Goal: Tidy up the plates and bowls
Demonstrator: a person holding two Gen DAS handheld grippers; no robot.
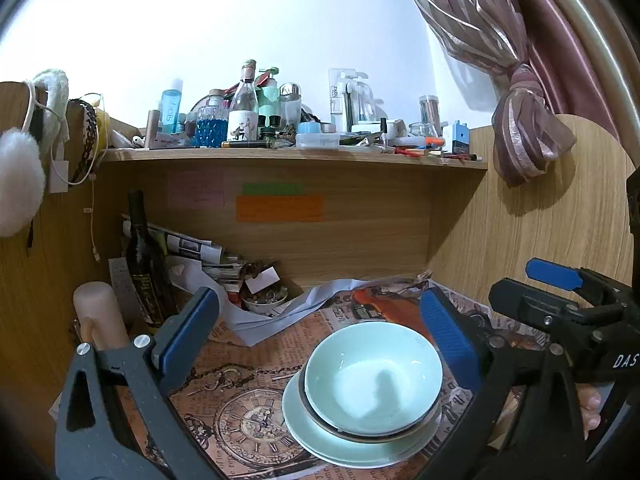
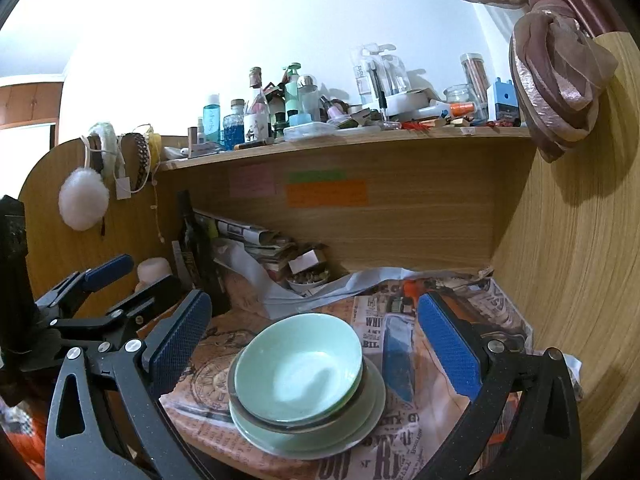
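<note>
1. Left gripper [image 1: 320, 336]: blue pads spread wide, grasping nothing.
2. Right gripper [image 2: 316, 344]: pads likewise spread, nothing between.
3. Pale green bowl [image 1: 374, 380] nested in dark-rimmed bowl [image 1: 360, 434], stacked on green plate [image 1: 316, 436].
4. Stack on printed newspaper sheet [image 1: 240, 400] on wooden desk, just beyond both grippers.
5. Dark wine bottle [image 1: 144, 264] back left; cluttered shelf [image 1: 280, 155] above.
</note>
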